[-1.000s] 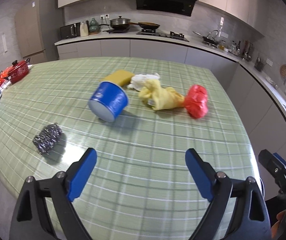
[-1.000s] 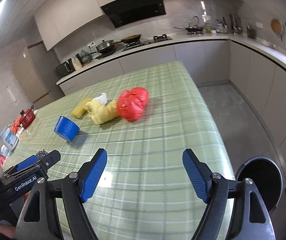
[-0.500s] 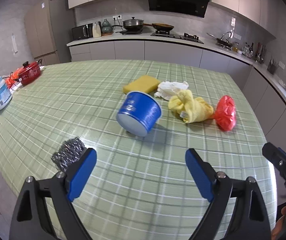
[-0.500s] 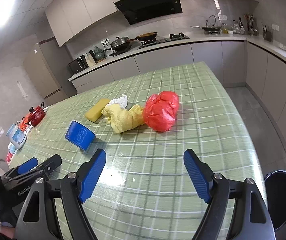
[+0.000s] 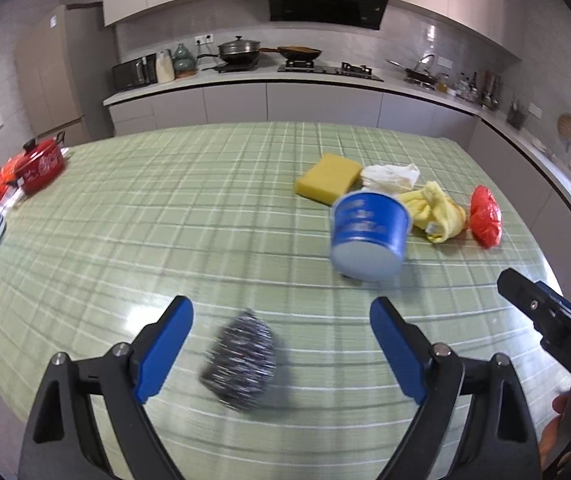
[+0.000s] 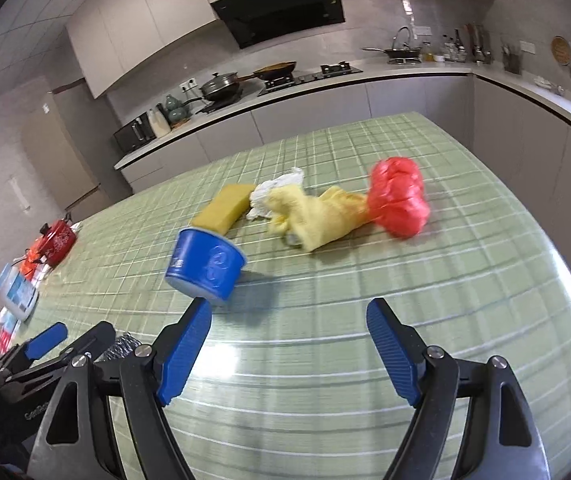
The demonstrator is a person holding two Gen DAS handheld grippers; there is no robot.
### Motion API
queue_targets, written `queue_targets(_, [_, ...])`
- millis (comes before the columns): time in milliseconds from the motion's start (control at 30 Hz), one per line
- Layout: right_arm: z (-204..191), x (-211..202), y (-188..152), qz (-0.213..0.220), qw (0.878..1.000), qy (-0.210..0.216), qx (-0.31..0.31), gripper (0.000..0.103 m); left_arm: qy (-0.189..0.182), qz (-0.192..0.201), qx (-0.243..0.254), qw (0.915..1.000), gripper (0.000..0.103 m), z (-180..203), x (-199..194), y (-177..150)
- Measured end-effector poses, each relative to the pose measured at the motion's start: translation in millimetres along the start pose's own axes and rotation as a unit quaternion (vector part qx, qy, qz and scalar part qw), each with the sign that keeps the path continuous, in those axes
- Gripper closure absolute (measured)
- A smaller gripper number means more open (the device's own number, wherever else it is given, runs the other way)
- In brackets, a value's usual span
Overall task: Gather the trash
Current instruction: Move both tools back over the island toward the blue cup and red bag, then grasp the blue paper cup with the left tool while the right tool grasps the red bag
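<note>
Both claws hang spread and empty over the green checked tabletop (image 5: 165, 208): the left claw (image 5: 281, 346) frames a grey steel-wool scouring pad (image 5: 241, 362), the right claw (image 6: 287, 344) sits just before a tipped blue paper cup (image 6: 205, 266). Behind the cup lie a yellow sponge block (image 6: 225, 208), a crumpled white tissue (image 6: 277, 192), a yellow cloth (image 6: 317, 216) and a red plastic bag (image 6: 399, 198)
</note>
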State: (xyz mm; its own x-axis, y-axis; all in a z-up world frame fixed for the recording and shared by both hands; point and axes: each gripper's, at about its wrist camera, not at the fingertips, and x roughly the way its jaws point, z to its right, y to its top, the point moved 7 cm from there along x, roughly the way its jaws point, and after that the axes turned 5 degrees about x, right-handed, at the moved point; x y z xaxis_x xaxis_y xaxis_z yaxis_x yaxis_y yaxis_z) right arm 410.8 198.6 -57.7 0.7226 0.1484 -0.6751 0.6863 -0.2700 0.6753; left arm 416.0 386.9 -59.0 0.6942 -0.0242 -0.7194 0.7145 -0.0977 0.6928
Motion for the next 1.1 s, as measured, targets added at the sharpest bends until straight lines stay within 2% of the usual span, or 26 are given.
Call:
queue_targets(200, [-17, 0, -12, 0.001, 0.999, -0.029, 0.023, 0.021, -0.046, -0.004, 0.017, 0.9988, 0.012, -3, 10, 11])
queue_targets(333, [-10, -8, -5, 0.012, 0.998, -0.052, 0.025, 0.021, -0.079, -0.008, 0.033, 0.9963, 0.011, 22, 19, 22])
queue_targets(467, [8, -11, 6, 0.019, 0.997, -0.061, 0.031, 0.021, -0.095, -0.022, 0.050, 0.9940, 0.010, 50, 38, 33])
queue_targets(833, [52, 26, 42, 0.008, 0.997, -0.064, 0.040, 0.021, -0.074, -0.056, 0.059, 0.9939, 0.010, 76, 81, 45])
queue_targets(1100, [53, 57, 52, -0.011, 0.998, -0.054, 0.032, 0.021, -0.067, -0.077, 0.054, 0.9933, 0.010, 79, 102, 46])
